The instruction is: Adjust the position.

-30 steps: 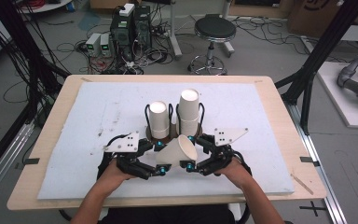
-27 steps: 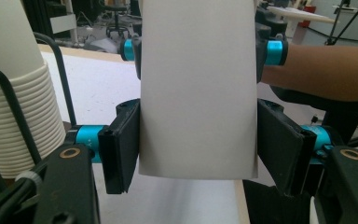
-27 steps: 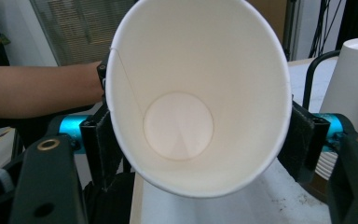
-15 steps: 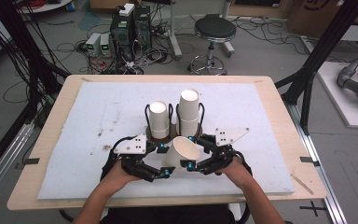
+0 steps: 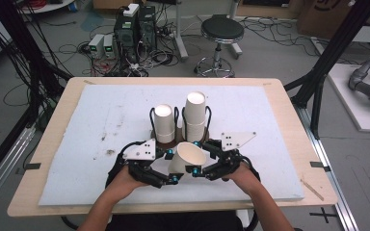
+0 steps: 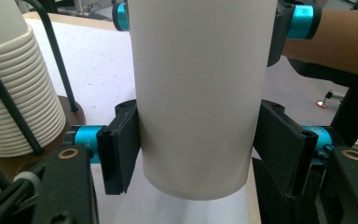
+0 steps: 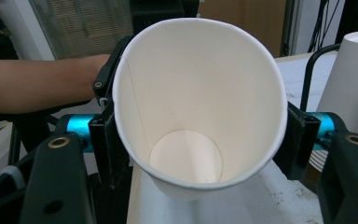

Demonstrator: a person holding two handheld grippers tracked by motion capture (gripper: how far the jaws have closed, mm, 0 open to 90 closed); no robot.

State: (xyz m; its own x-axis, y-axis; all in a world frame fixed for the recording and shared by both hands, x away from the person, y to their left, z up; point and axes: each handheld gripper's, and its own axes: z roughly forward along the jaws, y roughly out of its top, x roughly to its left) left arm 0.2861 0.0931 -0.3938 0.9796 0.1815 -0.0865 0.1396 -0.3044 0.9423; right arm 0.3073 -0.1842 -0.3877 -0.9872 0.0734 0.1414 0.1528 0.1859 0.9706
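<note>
- The left gripper (image 5: 173, 173) is closed on the lower part of a white paper cup (image 5: 187, 159); in the left gripper view its two black pads are pressed flat against the cup's wall (image 6: 200, 93), one on each side, near the base.
- Its jaws have just been closing — the cup stands between them and is now pinched.
- The right gripper (image 5: 198, 161) is closed on the same cup nearer its mouth; in the right gripper view the rim (image 7: 200, 107) is seen squeezed slightly oval between the black pads, and the round bottom is visible inside.
- The cup is thus held by both grippers at once, tilted, above the white mat (image 5: 101, 120), just in front of the rack and between the two hands.
- The left hand (image 5: 125, 180) and the right hand (image 5: 241, 173) are seen coming in from the near edge of the table (image 5: 48, 139), each wrapped around its gripper's body.
- Just behind the held cup a dark wire rack (image 5: 151, 120) is set on a brown base; two stacks of white cups are kept in it upside down.
- The left stack (image 5: 164, 124) is the shorter one, the right stack (image 5: 195, 115) the taller — both stand upright, side by side.
- Beyond the table a round stool (image 5: 221, 31) and computer cases (image 5: 135, 24) stand on the floor among cables.
</note>
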